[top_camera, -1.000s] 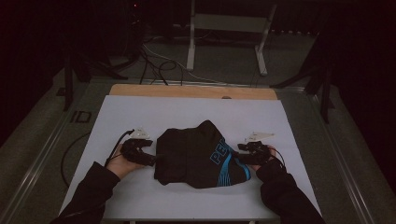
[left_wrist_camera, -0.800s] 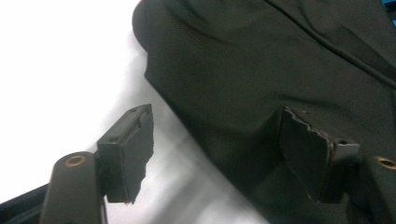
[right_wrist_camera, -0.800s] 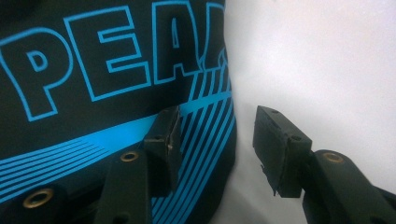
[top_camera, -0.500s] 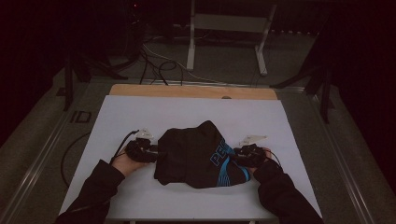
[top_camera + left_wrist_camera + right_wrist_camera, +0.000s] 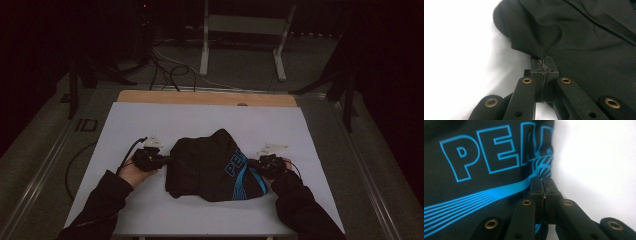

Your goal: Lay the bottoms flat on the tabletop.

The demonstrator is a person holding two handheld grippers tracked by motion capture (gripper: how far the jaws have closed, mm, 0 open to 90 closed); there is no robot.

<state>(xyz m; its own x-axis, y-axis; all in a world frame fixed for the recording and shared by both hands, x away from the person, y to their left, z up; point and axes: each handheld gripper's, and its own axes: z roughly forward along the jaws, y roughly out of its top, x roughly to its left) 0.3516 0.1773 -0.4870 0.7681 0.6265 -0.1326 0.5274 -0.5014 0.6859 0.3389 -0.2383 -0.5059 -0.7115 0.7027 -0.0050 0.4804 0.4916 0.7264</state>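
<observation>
— How is the garment laid, and how many are counted?

— One black garment (image 5: pixel 210 167) is seen, folded into a lump on the white counter (image 5: pixel 150 120), near its front half. Its long axis is set roughly across the counter, from one hand toward the other, with a peak of cloth pointed away from the person. Blue lettering and blue stripes are shown on the side nearest the right hand.

— And the tools?

— Two are counted. The left hand-held gripper (image 5: pixel 543 65) has just been closing, and its jaws are clamped on a ribbed edge of the garment, where a thin fold of cloth is pinched between them. The right hand-held gripper (image 5: pixel 543 185) has likewise just been closing, and it is clamped on the garment's opposite edge, just below the blue stripes.

— Where are they placed?

— One is held at each end of the garment, each by one sleeved hand.
</observation>
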